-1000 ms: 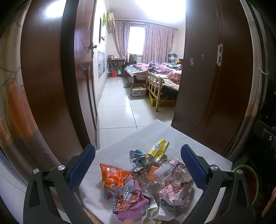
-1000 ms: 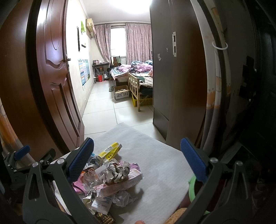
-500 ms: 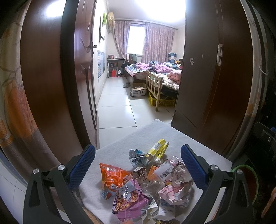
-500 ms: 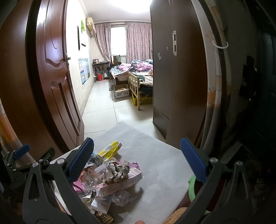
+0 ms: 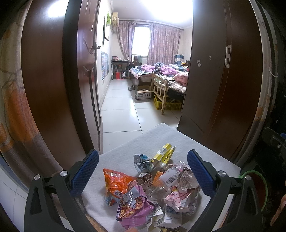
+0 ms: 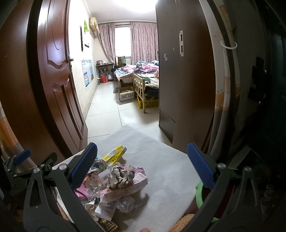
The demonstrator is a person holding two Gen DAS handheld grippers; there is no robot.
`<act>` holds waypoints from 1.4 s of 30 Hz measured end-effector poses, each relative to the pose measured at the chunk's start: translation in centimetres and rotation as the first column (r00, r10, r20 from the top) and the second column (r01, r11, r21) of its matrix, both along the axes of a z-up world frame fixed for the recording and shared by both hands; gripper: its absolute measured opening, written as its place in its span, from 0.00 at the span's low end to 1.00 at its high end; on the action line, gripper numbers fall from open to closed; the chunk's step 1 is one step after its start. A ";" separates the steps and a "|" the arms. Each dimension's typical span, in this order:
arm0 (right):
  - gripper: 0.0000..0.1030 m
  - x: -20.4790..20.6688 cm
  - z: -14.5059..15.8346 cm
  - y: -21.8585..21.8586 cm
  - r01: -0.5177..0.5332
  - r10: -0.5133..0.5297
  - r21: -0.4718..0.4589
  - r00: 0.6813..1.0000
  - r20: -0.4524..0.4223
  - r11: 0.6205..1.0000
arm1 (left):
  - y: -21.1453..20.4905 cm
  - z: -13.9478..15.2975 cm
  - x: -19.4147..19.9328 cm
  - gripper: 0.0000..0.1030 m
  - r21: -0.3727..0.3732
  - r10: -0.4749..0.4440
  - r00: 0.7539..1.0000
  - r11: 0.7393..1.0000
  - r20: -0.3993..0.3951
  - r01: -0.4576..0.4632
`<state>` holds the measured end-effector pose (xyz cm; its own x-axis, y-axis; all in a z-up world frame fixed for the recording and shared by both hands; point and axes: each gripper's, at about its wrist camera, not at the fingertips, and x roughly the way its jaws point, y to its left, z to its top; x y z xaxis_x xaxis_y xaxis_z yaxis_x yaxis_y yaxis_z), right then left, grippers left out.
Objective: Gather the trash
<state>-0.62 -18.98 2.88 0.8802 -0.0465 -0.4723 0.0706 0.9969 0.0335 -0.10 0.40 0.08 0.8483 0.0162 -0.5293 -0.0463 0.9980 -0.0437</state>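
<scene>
Desk (image 5: 125, 151): wrapper pile (image 5: 153, 189) (orange bag, yellow box). Left hand-held gripper (image 5: 143, 171) spread, empty; right hand-held gripper (image 6: 142, 167) likewise.

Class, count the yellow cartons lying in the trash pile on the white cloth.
1: the yellow carton lies at the far edge of the trash pile, also seen in the right wrist view. Others may be buried underneath.

You get most of your light from the curtained window (image 5: 141, 42) far ahead of both grippers, and the ceiling (image 5: 152, 10) above it blows out to white. Glare streaks the brown door (image 6: 53, 58) to your left. Everything at the rim bends hard and falls into dark shadow. The trash pile (image 5: 152, 185) between your fingers stays sharp and evenly lit.
</scene>
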 end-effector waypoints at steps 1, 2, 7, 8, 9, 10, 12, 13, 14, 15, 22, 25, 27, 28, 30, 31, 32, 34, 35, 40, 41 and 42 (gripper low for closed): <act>0.96 0.0 0.1 0.0 -0.001 0.001 0.000 1.000 0.001 1.000 | 0.0 0.0 0.0 0.92 0.000 0.000 1.000 1.000 0.000 0.000; 0.96 0.0 0.0 0.0 -0.002 0.002 0.002 1.000 0.000 1.000 | 0.0 0.0 0.0 0.92 -0.006 -0.004 1.000 1.000 0.002 0.004; 0.96 -0.1 -0.3 0.2 -0.012 0.012 0.007 1.000 0.001 1.000 | 0.1 0.3 -0.4 0.92 -0.023 -0.010 0.999 1.000 0.043 0.011; 0.96 -0.2 -0.3 0.4 -0.021 0.021 -0.005 1.000 0.008 1.000 | 0.5 0.4 -0.4 0.92 -0.028 -0.014 0.998 0.999 0.056 0.016; 0.96 -0.2 -0.2 0.5 -0.029 0.029 -0.018 0.999 0.015 0.999 | 0.8 0.3 -0.4 0.92 -0.030 -0.016 0.998 0.999 0.059 0.018; 0.96 -0.2 -0.4 0.8 -0.048 0.049 -0.036 0.998 0.028 0.998 | 1.4 0.1 -0.3 0.92 -0.026 -0.013 0.998 1.000 0.060 0.014; 0.96 0.5 -1.3 0.7 -0.078 0.078 -0.019 0.997 -0.003 0.997 | 2.1 -0.5 0.1 0.92 0.002 0.011 0.998 1.000 0.054 -0.011; 0.96 1.3 -2.4 0.5 -0.097 0.098 0.017 0.993 -0.059 0.995 | 2.5 -1.1 0.3 0.92 0.027 0.023 0.999 0.999 0.046 -0.025; 0.96 2.0 -3.8 0.2 -0.112 0.118 0.058 0.986 -0.114 0.992 | 3.0 -2.4 0.4 0.92 0.070 0.037 0.999 0.997 0.021 -0.039; 0.96 2.5 -5.1 0.0 -0.116 0.129 0.091 0.979 -0.156 0.989 | 3.3 -3.2 0.4 0.92 0.095 0.047 0.999 0.994 0.009 -0.048; 0.96 4.2 -11.5 -1.1 -0.060 0.137 0.228 0.932 -0.336 0.972 | 3.9 -9.5 0.3 0.92 0.157 -0.024 0.977 0.986 -0.211 0.058; 0.96 4.4 -12.3 -1.3 -0.041 0.131 0.246 0.922 -0.364 0.968 | 2.9 -11.1 1.2 0.92 0.111 -0.079 0.960 0.987 -0.269 0.113; 0.96 4.4 -12.5 -1.4 -0.036 0.132 0.254 0.919 -0.372 0.966 | 2.2 -12.7 2.6 0.89 0.056 -0.135 0.936 0.985 -0.325 0.161; 0.96 4.7 -12.6 -1.6 -0.036 0.133 0.253 0.918 -0.375 0.967 | 2.2 -13.2 2.9 0.86 0.034 -0.148 0.928 0.985 -0.342 0.170; 0.96 4.9 -12.5 -1.6 -0.040 0.139 0.262 0.918 -0.370 0.964 | 1.9 -14.9 3.5 0.57 -0.003 -0.157 0.903 0.985 -0.401 0.170; 0.96 5.2 -12.4 -1.9 -0.041 0.143 0.270 0.918 -0.371 0.962 | 1.9 -15.4 3.5 0.55 -0.023 -0.172 0.891 0.984 -0.421 0.179; 0.96 5.5 -12.4 -1.9 -0.045 0.151 0.281 0.917 -0.370 0.959 | 1.9 -15.8 3.4 0.50 -0.037 -0.181 0.886 0.982 -0.427 0.183; 0.96 6.3 -12.4 -1.7 -0.065 0.173 0.291 0.915 -0.365 0.955 | 2.0 -15.6 2.9 0.44 -0.054 -0.204 0.887 0.978 -0.415 0.199; 0.96 6.6 -12.5 -1.5 -0.078 0.186 0.292 0.913 -0.363 0.953 | 2.0 -15.2 2.6 0.41 -0.070 -0.220 0.889 0.975 -0.402 0.209; 0.96 9.0 -12.9 0.0 -0.139 0.248 0.299 0.896 -0.367 0.944 | 2.5 -12.7 1.8 0.40 -0.118 -0.250 0.911 0.968 -0.329 0.223; 0.96 9.3 -13.0 0.3 -0.147 0.256 0.300 0.894 -0.367 0.943 | 2.6 -12.2 1.6 0.40 -0.125 -0.254 0.916 0.966 -0.310 0.226; 0.96 9.7 -13.1 0.6 -0.154 0.262 0.297 0.892 -0.370 0.943 | 2.7 -11.8 1.4 0.40 -0.134 -0.257 0.920 0.965 -0.295 0.227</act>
